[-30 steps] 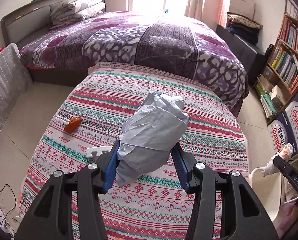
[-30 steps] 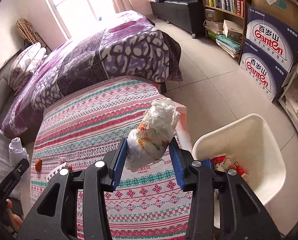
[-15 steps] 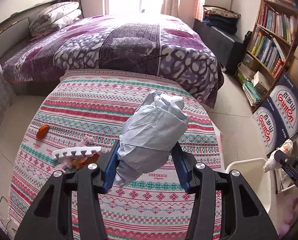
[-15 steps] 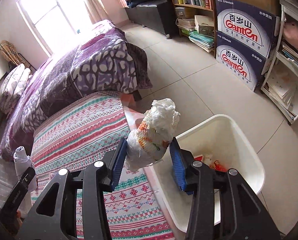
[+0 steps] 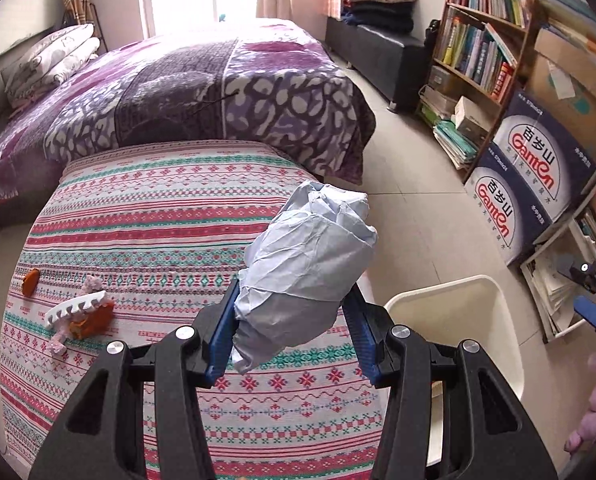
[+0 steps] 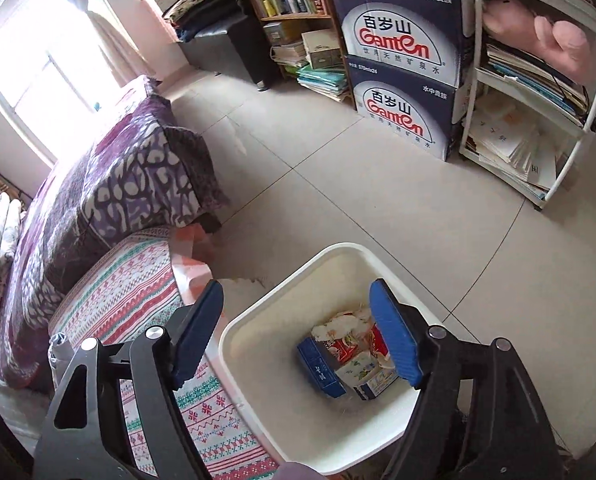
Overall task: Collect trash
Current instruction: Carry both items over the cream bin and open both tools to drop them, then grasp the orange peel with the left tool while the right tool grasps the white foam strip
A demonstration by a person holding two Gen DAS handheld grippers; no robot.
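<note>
My left gripper (image 5: 294, 292) is shut on a crumpled pale blue paper wad (image 5: 310, 256), held above the right edge of the striped table (image 5: 158, 220). The white bin (image 5: 450, 308) stands on the floor just to its right. In the right wrist view my right gripper (image 6: 296, 288) hangs over the white bin (image 6: 338, 246); its jaws are opening and nothing is between them. Down in the bin lie a white-and-orange crumpled wrapper (image 6: 338, 326), a blue carton (image 6: 320, 368) and other packaging.
On the table's left side lie a white toothed clip with orange and pink scraps (image 5: 78, 312) and an orange piece (image 5: 30, 282). A purple bed (image 5: 178, 92) lies beyond. Water cartons (image 6: 398, 80), a bookshelf (image 5: 482, 48) and a white rack (image 6: 538, 132) line the tiled floor.
My right gripper swung from over the table to over the bin and let go of the white-and-orange wad. My left gripper carried the blue paper wad rightward toward the bin.
</note>
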